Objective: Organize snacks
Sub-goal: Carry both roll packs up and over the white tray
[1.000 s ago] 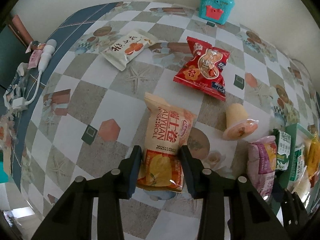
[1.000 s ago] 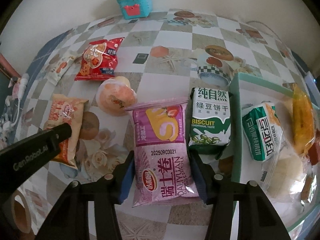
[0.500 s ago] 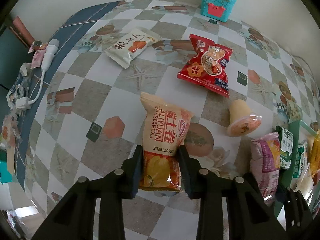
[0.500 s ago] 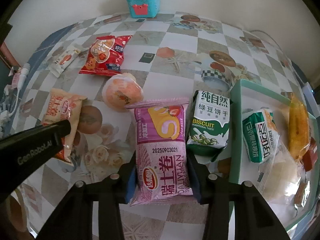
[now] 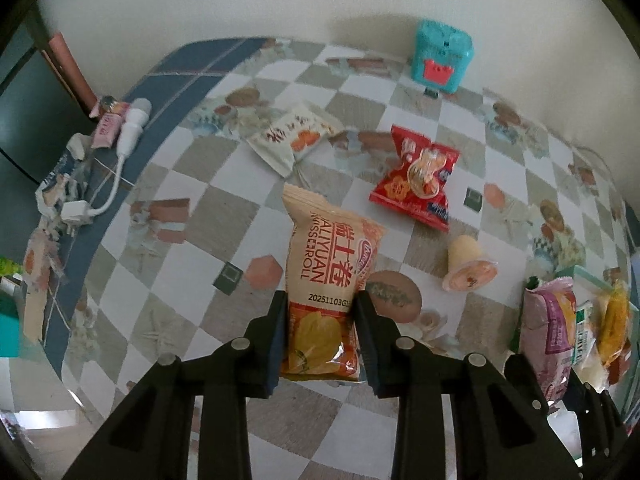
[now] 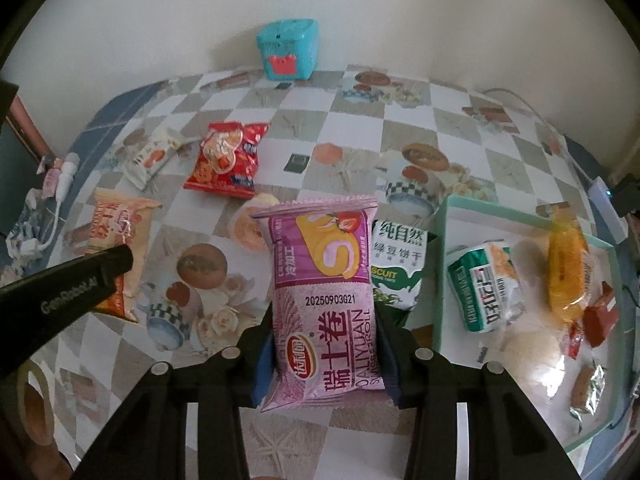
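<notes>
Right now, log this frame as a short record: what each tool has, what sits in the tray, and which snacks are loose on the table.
left tool: shut on orange Swiss roll pack, raised off the table
right tool: shut on pink Swiss roll pack, also raised
tray: green-white packet, yellow packet, small wrapped sweets
propped against the tray's outer wall: green biscuit pack
loose on table: red packet, white packet, jelly cup
back edge: teal box

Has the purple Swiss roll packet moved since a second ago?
Yes. The purple Swiss roll packet, clamped in the right gripper, has lifted, now overlapping the green biscuit packet.
</notes>
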